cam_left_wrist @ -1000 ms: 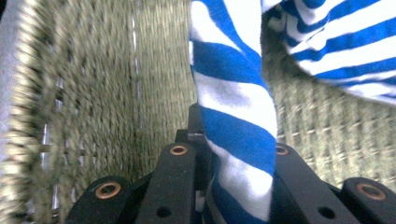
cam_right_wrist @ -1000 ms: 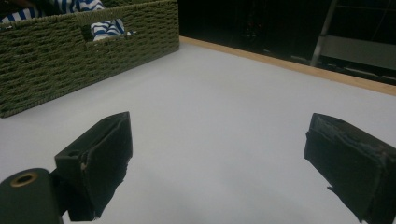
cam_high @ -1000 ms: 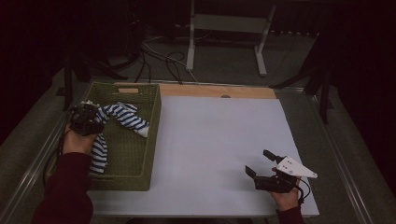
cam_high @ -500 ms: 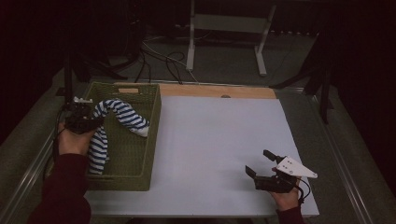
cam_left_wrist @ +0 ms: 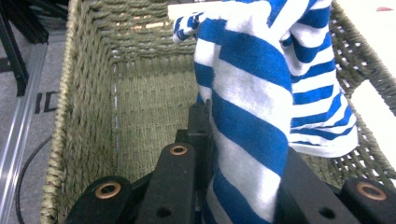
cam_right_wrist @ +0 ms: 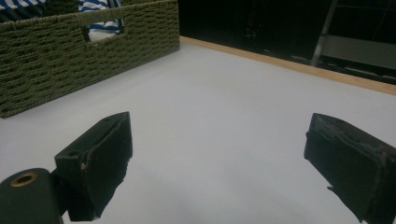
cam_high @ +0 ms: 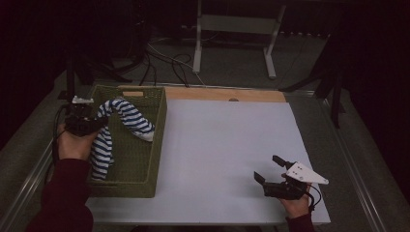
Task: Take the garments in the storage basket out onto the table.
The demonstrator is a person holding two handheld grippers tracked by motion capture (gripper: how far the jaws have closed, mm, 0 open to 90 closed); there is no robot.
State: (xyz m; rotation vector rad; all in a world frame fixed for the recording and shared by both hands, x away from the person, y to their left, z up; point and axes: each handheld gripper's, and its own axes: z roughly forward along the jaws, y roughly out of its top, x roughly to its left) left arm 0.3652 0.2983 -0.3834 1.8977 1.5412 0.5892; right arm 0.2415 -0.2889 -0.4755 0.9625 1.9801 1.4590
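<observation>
Left gripper (cam_high: 94, 123) clamped on blue-and-white striped cloth (cam_high: 126, 121) above olive-green woven rectangular basket (cam_high: 145, 181); right gripper (cam_high: 269, 170) jaws apart, holding nothing.

Left gripper sits over the basket's left rim, jaws pinched together on the striped cloth (cam_left_wrist: 252, 112), one black jaw pressed against the fabric. Cloth is lifted out of the basket: one end hangs down inside along the left wall, the rest arcs over and drapes to the basket floor near its right wall. Basket stands on the left part of the white tabletop (cam_high: 227, 145). Right gripper (cam_right_wrist: 219, 154) is well right of the basket, low over bare white tabletop near the front edge, pointing toward the basket's side wall (cam_right_wrist: 70, 51), cloth visible through the handle slot.
</observation>
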